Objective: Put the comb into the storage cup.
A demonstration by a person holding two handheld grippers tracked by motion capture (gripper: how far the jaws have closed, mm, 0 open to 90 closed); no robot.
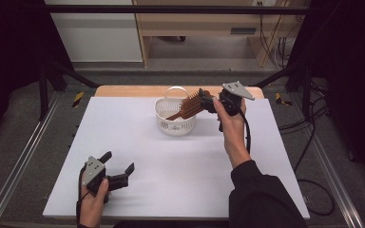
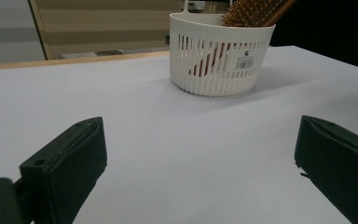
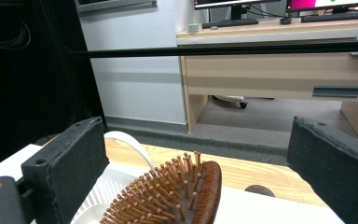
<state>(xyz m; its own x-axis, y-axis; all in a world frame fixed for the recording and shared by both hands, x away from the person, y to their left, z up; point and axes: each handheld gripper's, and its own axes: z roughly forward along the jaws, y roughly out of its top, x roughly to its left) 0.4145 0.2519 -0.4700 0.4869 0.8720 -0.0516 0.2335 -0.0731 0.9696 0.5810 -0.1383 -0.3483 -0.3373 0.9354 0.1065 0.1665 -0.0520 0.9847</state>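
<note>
Above the white basket (image 1: 175, 122), right gripper (image 1: 204, 99) fingers apart beside the hairbrush (image 1: 190, 105).

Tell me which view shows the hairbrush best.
The high view: the whole hairbrush shows, handle down in the white basket. The right gripper view shows just its bristled head; the left gripper view, its top above the rim.

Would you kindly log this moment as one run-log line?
right tongs: open, at hairbrush head | hairbrush: handle down in white basket | left tongs: open, low over table
</note>
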